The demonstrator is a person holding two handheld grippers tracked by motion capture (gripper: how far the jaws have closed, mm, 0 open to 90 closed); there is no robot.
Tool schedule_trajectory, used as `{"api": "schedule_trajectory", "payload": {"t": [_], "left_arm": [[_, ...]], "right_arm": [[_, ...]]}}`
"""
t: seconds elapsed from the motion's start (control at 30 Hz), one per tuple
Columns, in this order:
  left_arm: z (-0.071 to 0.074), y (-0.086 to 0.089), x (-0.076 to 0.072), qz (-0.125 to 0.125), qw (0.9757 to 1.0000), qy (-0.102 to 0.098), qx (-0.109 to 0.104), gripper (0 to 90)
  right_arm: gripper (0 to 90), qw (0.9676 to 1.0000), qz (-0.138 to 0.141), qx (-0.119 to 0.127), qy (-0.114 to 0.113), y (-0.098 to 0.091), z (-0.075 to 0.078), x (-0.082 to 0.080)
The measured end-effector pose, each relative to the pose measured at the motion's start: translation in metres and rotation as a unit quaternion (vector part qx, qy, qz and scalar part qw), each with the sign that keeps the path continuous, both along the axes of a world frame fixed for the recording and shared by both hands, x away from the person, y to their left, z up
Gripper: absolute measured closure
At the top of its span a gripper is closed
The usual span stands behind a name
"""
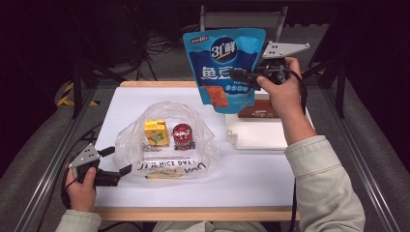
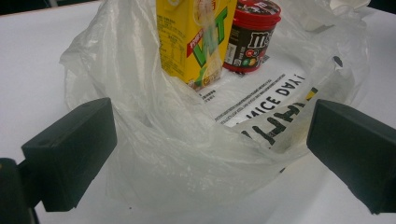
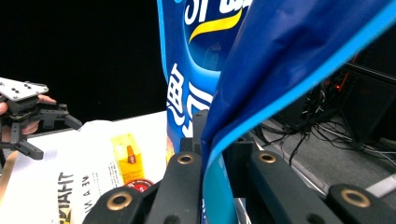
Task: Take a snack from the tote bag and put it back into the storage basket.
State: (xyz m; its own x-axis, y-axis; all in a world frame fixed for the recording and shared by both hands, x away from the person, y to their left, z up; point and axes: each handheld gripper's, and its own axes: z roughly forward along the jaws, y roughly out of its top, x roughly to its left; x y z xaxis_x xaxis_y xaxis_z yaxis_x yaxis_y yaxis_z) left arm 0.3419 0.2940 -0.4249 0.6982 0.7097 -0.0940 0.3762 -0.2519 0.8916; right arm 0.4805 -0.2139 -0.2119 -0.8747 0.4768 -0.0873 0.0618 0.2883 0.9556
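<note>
Right gripper (image 1: 241, 75): jaws pinched on the right edge of the blue snack pouch (image 1: 223, 67), held up in the air over the far right part of the table (image 1: 251, 179); the pouch hangs upright, print toward the person. Below and just right of it, a white tray (image 1: 263, 135) with a brown packet (image 1: 258, 112) at its far end.

Left gripper (image 1: 118, 161): jaws spread wide at the near left, level with the table, at the near-left edge of the clear plastic bag (image 1: 167, 140), not gripping it. Inside the bag, a yellow drink carton (image 1: 156, 132) stands upright, a red candy tub (image 1: 183, 136) just right of it.
</note>
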Motion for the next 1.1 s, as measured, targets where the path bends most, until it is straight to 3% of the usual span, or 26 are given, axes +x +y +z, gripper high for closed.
{"api": "schedule_trajectory", "payload": {"t": [0.73,1.1], "left_arm": [[0.0,-0.002,0.001,-0.001,1.0,0.001,0.001,2.1],[0.0,-0.003,0.002,-0.003,1.0,0.002,0.001,2.1]], "right_arm": [[85.9,0.9982,-0.06,0.008,0.005,-0.058,-0.011,0.004],[86.1,0.9968,-0.078,0.014,0.014,-0.075,-0.022,0.008]]}}
